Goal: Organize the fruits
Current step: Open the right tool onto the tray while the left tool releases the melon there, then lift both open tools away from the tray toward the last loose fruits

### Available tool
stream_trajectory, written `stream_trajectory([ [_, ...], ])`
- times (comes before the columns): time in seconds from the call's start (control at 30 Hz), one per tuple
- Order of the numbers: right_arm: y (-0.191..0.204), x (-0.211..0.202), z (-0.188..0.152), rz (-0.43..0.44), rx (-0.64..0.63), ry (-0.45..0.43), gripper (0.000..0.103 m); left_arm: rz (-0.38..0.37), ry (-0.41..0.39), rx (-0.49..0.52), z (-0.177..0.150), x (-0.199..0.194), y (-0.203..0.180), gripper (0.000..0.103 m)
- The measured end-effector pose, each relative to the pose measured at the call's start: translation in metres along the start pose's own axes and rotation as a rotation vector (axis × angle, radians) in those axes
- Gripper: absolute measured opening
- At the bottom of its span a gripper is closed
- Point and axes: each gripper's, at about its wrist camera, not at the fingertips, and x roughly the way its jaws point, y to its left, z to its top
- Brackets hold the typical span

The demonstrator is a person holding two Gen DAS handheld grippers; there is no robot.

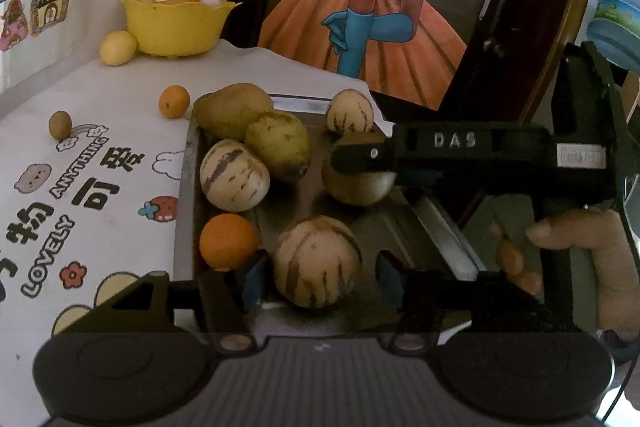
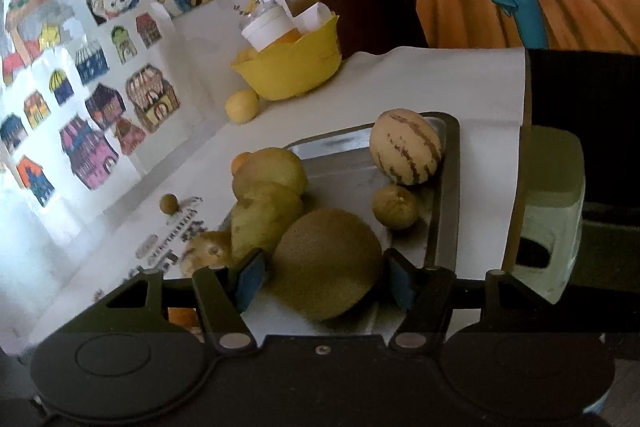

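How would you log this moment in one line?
left tongs: open around pepino melon | right tongs: around kiwi, grip unclear | both over metal tray

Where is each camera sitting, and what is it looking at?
Left wrist camera: sits on the left tongs, looking down at a striped melon between its fingers in the metal tray; the right tongs and a hand show too.
Right wrist camera: sits on the right tongs, looking down at a kiwi between its fingers; only those tongs show.
Both see the tray, the pears and the yellow bowl.
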Motion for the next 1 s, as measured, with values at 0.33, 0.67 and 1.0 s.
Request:
stream_trajectory([
  [0.33,0.013,-0.029,-0.012,0.000,-0.004,-0.031,0.074,0.009,-0.009,-0.028,-0.013,-0.025,-0.003,0.081],
  [0.67,0.024,-0.062,-0.026,-0.001,-0.011,-0.058,0.088,0.052,-0.050,-0.129,-0.020,-0.063,0.011,0.095],
  [1.0,0.051,-0.093,-0.050,-0.062,-0.079,-0.085,0.102,0.115,-0.102,-0.260,-0.034,-0.101,0.033,0.102],
])
